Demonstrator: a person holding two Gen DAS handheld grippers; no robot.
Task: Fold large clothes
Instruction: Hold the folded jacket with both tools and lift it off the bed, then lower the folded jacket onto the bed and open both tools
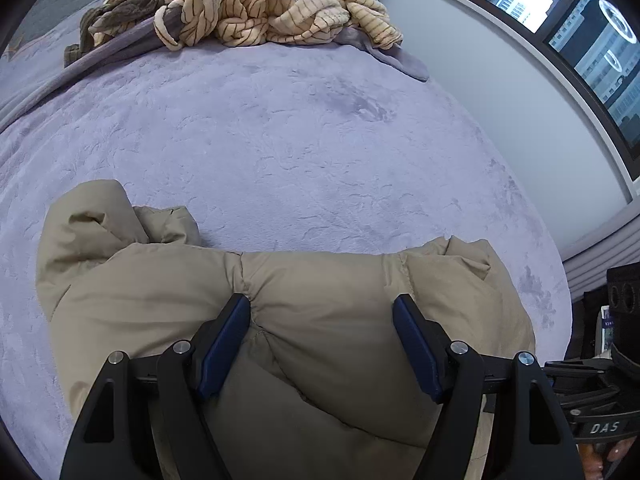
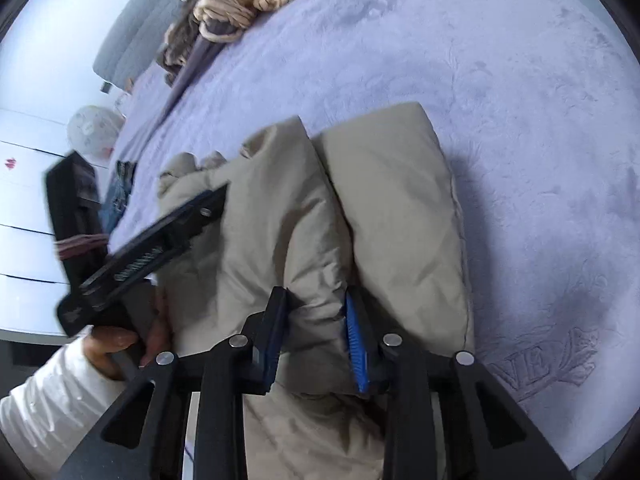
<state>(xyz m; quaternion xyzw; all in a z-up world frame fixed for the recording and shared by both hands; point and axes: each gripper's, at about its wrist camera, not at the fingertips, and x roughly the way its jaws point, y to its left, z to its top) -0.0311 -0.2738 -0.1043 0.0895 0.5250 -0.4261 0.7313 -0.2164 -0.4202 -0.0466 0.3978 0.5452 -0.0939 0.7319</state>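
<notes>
A puffy beige jacket lies folded into a thick bundle on the near part of a lilac bed cover. My left gripper points down at it with its jaws wide. The blue pads rest on the quilted fabric without squeezing it. In the right wrist view the jacket shows two padded rolls side by side. My right gripper has its narrow jaws around the left roll, and the fabric fills the gap and pinches in. The left gripper shows from the side, held by a hand in a white sleeve.
A heap of cream striped blanket and brown bedding sits at the far end of the bed. A grey wall and dark window run along the right. Jeans lie at the bed's left edge beside white drawers.
</notes>
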